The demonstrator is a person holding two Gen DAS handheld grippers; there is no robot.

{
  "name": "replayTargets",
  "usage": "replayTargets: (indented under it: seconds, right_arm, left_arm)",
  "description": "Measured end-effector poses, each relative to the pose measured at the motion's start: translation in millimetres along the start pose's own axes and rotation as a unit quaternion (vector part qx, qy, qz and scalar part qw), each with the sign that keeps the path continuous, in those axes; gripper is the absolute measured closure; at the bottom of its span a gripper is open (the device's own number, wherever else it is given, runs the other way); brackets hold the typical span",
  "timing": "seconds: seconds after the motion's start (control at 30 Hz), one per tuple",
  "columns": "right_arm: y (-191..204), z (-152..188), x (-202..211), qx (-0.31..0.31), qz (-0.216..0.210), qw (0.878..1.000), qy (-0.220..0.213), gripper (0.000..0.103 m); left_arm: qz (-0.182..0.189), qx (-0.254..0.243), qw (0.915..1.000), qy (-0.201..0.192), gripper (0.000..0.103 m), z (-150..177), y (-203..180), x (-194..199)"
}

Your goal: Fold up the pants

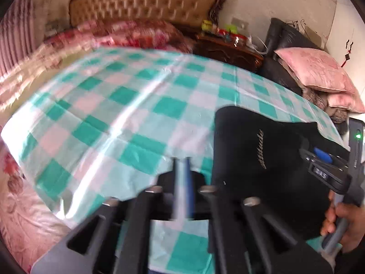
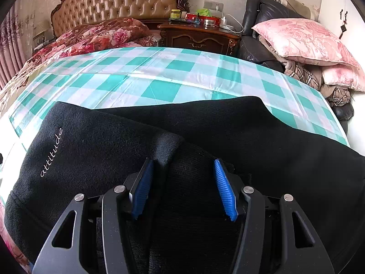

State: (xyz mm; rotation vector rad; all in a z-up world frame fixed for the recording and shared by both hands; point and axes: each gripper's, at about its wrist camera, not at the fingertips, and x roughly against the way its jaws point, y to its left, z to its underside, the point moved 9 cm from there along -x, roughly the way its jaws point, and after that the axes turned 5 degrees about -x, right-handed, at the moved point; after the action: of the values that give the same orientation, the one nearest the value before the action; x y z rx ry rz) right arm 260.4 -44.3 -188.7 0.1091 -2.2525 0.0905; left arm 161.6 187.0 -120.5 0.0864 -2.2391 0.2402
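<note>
A bed (image 2: 159, 77) under a checked sheet carries black pants (image 2: 91, 141). Right gripper (image 2: 182, 187) fingers spread wide over a fabric ridge; left gripper (image 1: 181, 182) fingers narrow, empty.

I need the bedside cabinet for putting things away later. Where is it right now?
In the right wrist view the wooden bedside cabinet stands at the top centre, beyond the checked sheet, between the tufted headboard and the black chair.
</note>
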Motion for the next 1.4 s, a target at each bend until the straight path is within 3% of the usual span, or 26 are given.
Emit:
replayTargets:
  seconds: [0.03,0.07,0.2,0.23,0.33,0.37,0.4,0.47,0.5,0.53,0.6,0.7,0.93,1.07,1.2,1.4]
  right_arm:
    - [0.0,-0.2,0.0,0.000,-0.001,1.000,0.000,0.049]
    - [0.2,-0.1,-0.1,-0.001,-0.002,1.000,0.000,0.049]
    - [-0.1,-0.4,-0.2,0.001,0.000,1.000,-0.001,0.049]
    - [-0.5,-0.4,-0.2,0.000,-0.001,1.000,-0.001,0.049]
    - [-0.3,0.1,-0.1,0.002,0.000,1.000,-0.001,0.049]
    - [-0.3,-0.1,-0.2,0.001,0.000,1.000,-0.001,0.049]
    - [0.1,-0.3,-0.2,0.000,-0.001,1.000,-0.001,0.049]
    - [-0.3,-0.4,-0.3,0.002,0.000,1.000,-0.002,0.049]
    - [-0.5,-0.4,-0.3,0.003,0.001,1.000,-0.002,0.049]
    - [-1.2,-0.6,-0.7,0.002,0.001,1.000,-0.002,0.049]
    - [-0.5,-0.4,-0.5,0.003,0.001,1.000,-0.003,0.049]
    - [-0.6,-0.4,-0.6,0.003,0.001,1.000,-0.002,0.049]
    - [-0.6,-0.3,-0.8,0.004,0.002,1.000,-0.003,0.049]
    - [-0.8,-0.1,-0.5,0.005,0.004,1.000,-0.003,0.049]
    - [-0.5,-0.2,0.1,0.009,0.010,1.000,-0.004,0.049]
    - [-0.5,-0.3,-0.3,0.013,0.025,1.000,-0.006,0.047]
  left_arm:
    - [0.030,0.020,0.9993,0.006,0.064,2.8,-1.5,-1.6]
    - [0.066,0.045,0.9967,0.014,0.064,7.1,-4.5,-4.6]
    - [0.084,0.007,0.9963,0.015,0.066,9.5,-29.9,-14.1]
    - [0.101,-0.010,0.9944,0.027,0.082,11.2,-41.0,-21.5]
    - [0.040,0.012,0.9987,0.028,0.103,12.8,-24.0,-24.3]
    - [0.009,0.022,0.9995,0.021,0.103,11.4,-12.1,-19.3]
    - [0.001,0.036,0.9993,0.009,0.103,8.6,-2.1,-14.1]
    - [0.031,0.067,0.9973,-0.002,0.103,6.0,6.2,-6.6]
    - [0.042,0.071,0.9966,-0.001,0.094,6.5,6.6,-4.7]
    - [0.052,0.076,0.9957,0.000,0.072,8.5,5.9,-3.3]
    - [0.084,0.089,0.9924,0.003,0.053,13.1,0.4,-3.1]
    - [0.174,0.136,0.9749,0.031,0.053,25.5,-13.5,-14.1]
    - [0.220,0.120,0.9667,0.052,0.052,39.9,-31.8,-24.6]
    - [0.280,0.145,0.9467,0.065,0.053,49.3,-31.2,-32.7]
    - [0.293,0.115,0.9470,0.063,0.056,48.0,-34.7,-32.1]
    - [0.302,0.133,0.9421,0.057,0.051,45.9,-32.8,-31.1]
